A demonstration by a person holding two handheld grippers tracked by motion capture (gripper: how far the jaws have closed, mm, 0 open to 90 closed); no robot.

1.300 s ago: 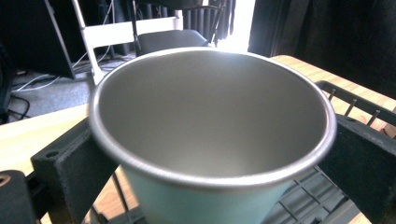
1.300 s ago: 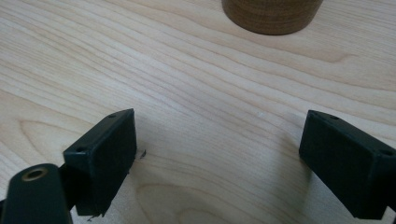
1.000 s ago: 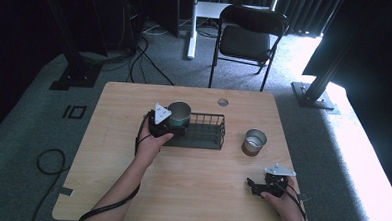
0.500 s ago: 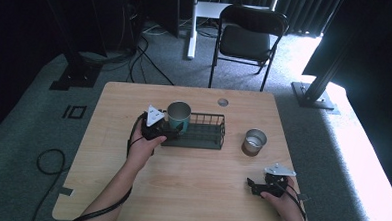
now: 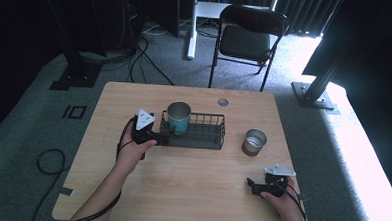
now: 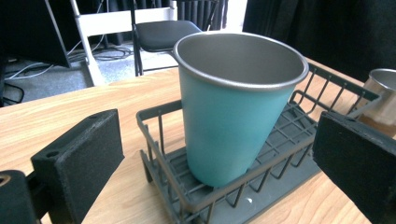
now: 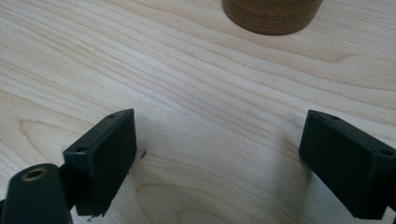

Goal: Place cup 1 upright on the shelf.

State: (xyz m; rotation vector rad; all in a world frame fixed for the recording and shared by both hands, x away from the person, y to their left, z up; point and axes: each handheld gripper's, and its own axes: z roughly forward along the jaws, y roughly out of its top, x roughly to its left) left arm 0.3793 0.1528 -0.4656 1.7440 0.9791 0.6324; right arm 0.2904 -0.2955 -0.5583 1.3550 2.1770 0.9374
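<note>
Teal cup [image 6: 232, 112] stands upright, mouth up, in the left end of the dark wire basket [image 5: 203, 136], its base on the basket floor. The basket rests on the wooden desk [image 5: 181, 175], near centre. Left tool [image 5: 164, 134] sits at the basket's left end; in the left gripper view its jaws are spread wide apart, clear of the cup on both sides. A brown metal cup [image 5: 254, 142] stands on the desk to the right of the basket, apart from it. Right tool [image 5: 251, 185] rests low over the desk near the front right corner, jaws spread, bare wood between them. A black folding chair [image 5: 249, 40] stands beyond the desk.
</note>
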